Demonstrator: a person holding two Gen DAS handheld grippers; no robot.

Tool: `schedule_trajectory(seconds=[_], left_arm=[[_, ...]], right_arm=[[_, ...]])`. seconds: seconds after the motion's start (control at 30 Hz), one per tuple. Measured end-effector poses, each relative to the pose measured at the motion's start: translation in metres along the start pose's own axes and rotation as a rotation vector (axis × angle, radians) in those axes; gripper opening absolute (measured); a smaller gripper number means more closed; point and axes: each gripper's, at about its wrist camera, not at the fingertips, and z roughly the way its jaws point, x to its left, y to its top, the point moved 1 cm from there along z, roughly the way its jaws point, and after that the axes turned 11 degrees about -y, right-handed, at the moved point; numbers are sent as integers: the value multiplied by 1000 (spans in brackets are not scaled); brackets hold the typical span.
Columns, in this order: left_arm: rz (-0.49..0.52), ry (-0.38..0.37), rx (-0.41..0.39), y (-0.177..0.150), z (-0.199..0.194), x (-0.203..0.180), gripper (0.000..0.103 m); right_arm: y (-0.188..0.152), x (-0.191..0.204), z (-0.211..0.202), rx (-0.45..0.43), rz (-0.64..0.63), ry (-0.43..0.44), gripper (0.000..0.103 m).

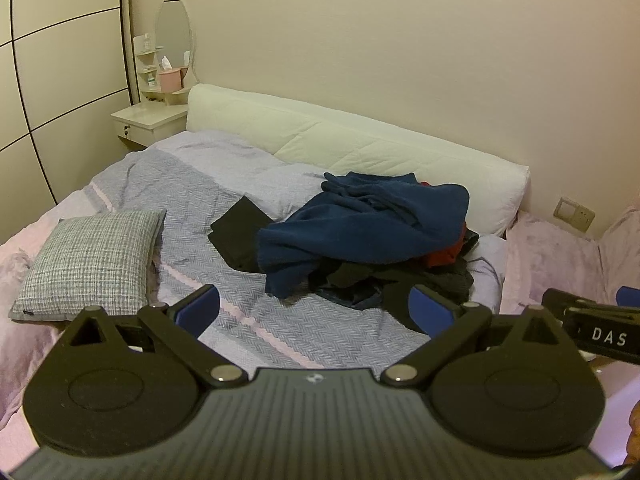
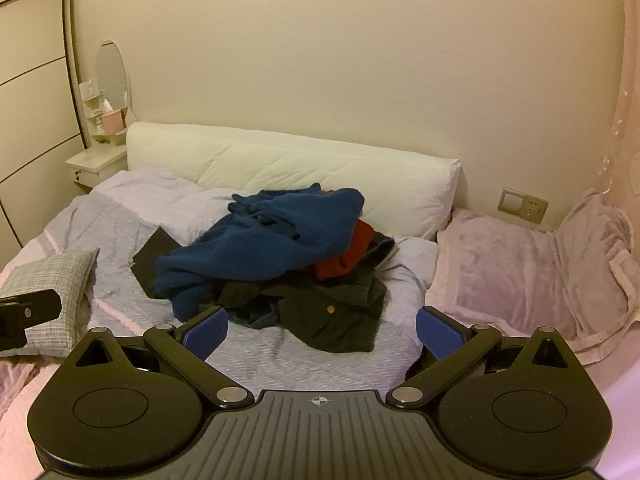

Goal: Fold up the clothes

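Nearest the cameras, the left tongs (image 1: 314,310) and the right tongs (image 2: 322,332) are both hovering above the bed (image 2: 280,360) with their blue pads spread wide apart, gripping nothing. Just beyond them, a pile of unfolded clothes (image 2: 280,256) is lying in a crumpled heap on the lilac herringbone bedspread (image 1: 200,200). A dark green buttoned garment (image 2: 340,316) is sprawling at the pile's near edge, with a rumpled navy blue sweater (image 1: 360,224) bunching on top, a red garment (image 2: 352,256) peeking out at the right, and a flat black piece (image 1: 236,232) sticking out at the left. A grey checked cushion (image 1: 92,260) is resting well to the left. Behind, a white padded headboard (image 1: 340,144) is leaning against the wall.
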Motion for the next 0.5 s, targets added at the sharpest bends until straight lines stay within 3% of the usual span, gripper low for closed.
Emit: schedule_trajectory(seconds=[0.5], left_arm=[[-20,-9,35,2,23,6,100]], right_arm=[[5,-4,19,18,-5,15,103]])
